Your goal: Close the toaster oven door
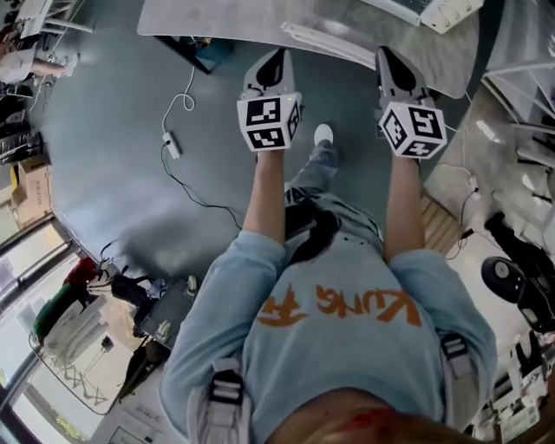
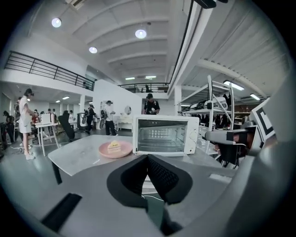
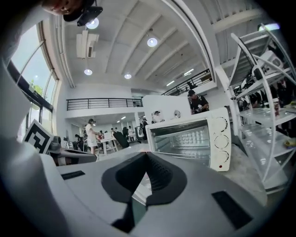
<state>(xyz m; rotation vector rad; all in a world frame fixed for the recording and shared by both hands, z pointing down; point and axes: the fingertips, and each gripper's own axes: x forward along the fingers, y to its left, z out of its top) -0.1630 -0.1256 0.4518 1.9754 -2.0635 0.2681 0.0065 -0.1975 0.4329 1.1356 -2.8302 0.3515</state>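
Shirt [image 1: 347,347], light blue, fills the near part of the head view. Left gripper [image 1: 276,59] and right gripper [image 1: 388,59] are held side by side, tips near the table [image 1: 217,19] edge. The oven cannot be made out in this view.

Left gripper view:
- Jaws are pressed together with nothing between them.
- Oven [image 2: 165,134] stands on the table, straight ahead and well apart from the tips.
- The oven cavity is bare to view, and the door [image 2: 160,152] seems to lie let down flat at its front.
- Plate [image 2: 104,152] with cake [image 2: 114,146] sits just left of the oven.

Right gripper view:
- Jaws are likewise together and empty.
- The oven is ahead and slightly right, well apart from the tips.
- Knobs [image 3: 222,139] sit on its right side.

Status, judged:
- Closing has not begun; the door is still open and untouched.
- Left to do: approach the oven, get a gripper under the door's front edge, and swing it up until it shuts.
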